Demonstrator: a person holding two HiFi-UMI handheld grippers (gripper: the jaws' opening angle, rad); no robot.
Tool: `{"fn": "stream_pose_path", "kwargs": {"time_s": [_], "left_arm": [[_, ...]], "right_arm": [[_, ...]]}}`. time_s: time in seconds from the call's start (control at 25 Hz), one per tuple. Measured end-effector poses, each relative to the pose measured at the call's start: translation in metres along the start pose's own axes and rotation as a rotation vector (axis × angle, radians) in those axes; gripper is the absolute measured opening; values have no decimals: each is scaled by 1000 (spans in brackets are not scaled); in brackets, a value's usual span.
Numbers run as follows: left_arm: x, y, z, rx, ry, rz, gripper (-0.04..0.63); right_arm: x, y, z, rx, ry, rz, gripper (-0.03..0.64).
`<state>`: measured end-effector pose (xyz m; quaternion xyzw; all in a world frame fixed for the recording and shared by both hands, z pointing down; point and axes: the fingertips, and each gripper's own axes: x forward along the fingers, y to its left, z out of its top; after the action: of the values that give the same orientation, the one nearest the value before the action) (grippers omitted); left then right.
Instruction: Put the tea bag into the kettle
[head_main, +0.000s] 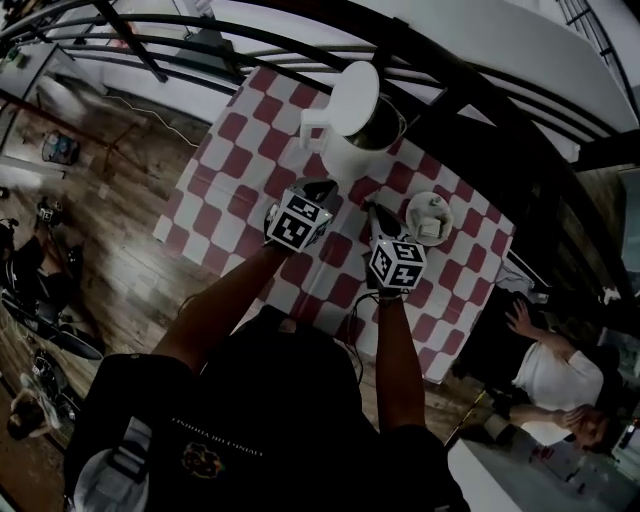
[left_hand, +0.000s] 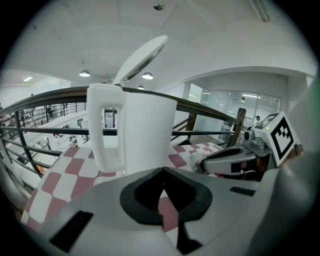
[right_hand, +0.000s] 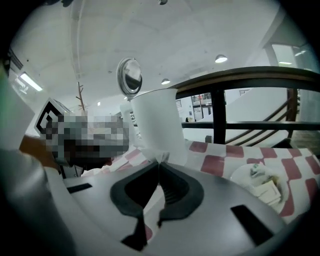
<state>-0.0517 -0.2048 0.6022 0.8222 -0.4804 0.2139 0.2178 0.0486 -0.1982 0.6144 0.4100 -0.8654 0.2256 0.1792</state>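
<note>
While the right gripper (right_hand: 159, 164) pinches the tea bag (right_hand: 156, 156) by its edge, left gripper (left_hand: 163, 169) clenched empty, the thin hold could drop it outside the kettle (right_hand: 155, 125).

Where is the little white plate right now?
In the head view, the plate lies on the checkered tablecloth, right of the white kettle and close beside the right gripper.
</note>
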Motion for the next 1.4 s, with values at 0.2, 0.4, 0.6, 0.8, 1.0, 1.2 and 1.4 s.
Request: {"fn": "stream_pose_path", "kwargs": {"time_s": [0.2,0.4,0.6,0.8,1.0,1.2,1.4], "left_arm": [[-21,25,-6,-35,-13,45,3],[-44,45,-13,-67,-8,90,3],[-63,60,-14,-87,-24,127,3],[-75,62,-13,-96,-33,149,3],[-85,63,2,-79,-48,167,3],[-93,56,33,-55,-92,167,3],[-99,58,65,-25,-145,173,3]], "right_arm": [[17,28,7,-35,14,51,23],[30,53,14,-60,15,92,23],[37,76,23,-81,6,129,23],[33,86,32,-91,-17,142,23],[25,92,56,-103,-77,146,23],[11,92,85,-121,-141,134,23],[-4,90,115,-134,-205,112,23]]}}
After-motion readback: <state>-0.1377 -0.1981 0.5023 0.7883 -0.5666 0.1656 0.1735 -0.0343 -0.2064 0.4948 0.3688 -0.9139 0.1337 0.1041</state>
